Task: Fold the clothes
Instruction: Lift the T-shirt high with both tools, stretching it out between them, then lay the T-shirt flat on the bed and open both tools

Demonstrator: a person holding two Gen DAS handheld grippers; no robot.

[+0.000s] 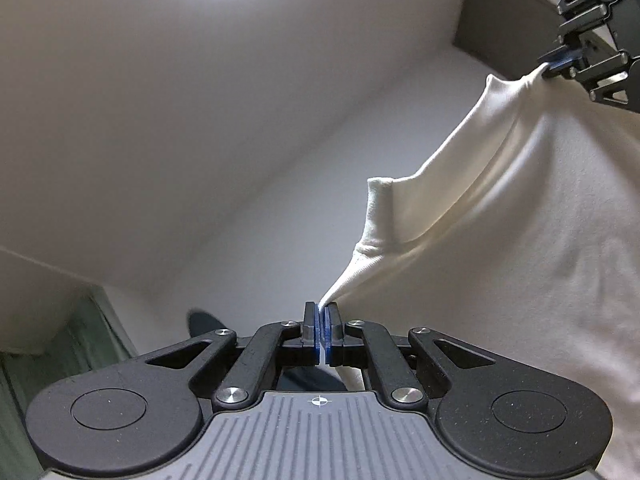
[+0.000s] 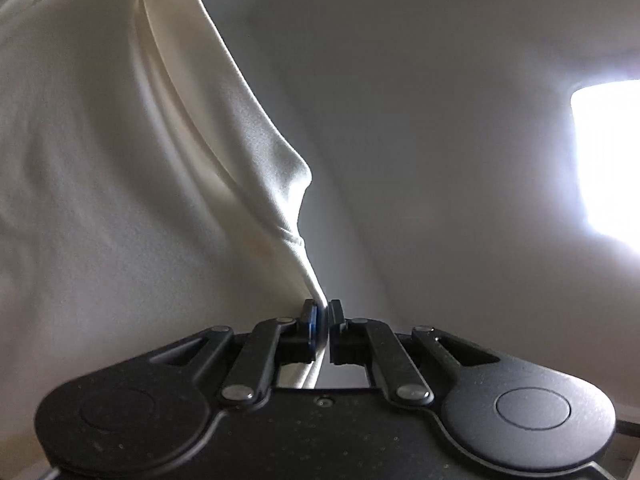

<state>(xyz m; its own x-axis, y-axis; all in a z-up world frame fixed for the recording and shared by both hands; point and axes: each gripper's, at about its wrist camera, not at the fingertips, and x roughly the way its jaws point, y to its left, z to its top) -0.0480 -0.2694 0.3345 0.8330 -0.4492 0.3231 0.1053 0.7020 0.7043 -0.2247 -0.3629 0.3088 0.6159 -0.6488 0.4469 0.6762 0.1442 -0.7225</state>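
Observation:
A cream white garment (image 1: 520, 208) hangs in the air, stretched between both grippers, and it has a ribbed collar (image 1: 420, 208) along its top edge. My left gripper (image 1: 325, 312) is shut on a pinched corner of the cloth beside the collar. The right gripper (image 1: 558, 65) shows at the upper right of the left wrist view, shut on the other end of the collar edge. In the right wrist view the right gripper (image 2: 323, 312) pinches the cloth, and the garment (image 2: 100, 180) fills the left half of that frame.
Both cameras point upward at white walls and ceiling (image 1: 200, 100). A dark grey panel (image 1: 492, 32) sits at the upper right. Green curtain fabric (image 1: 60, 360) hangs at the lower left. A bright window (image 2: 608, 160) glares on the right.

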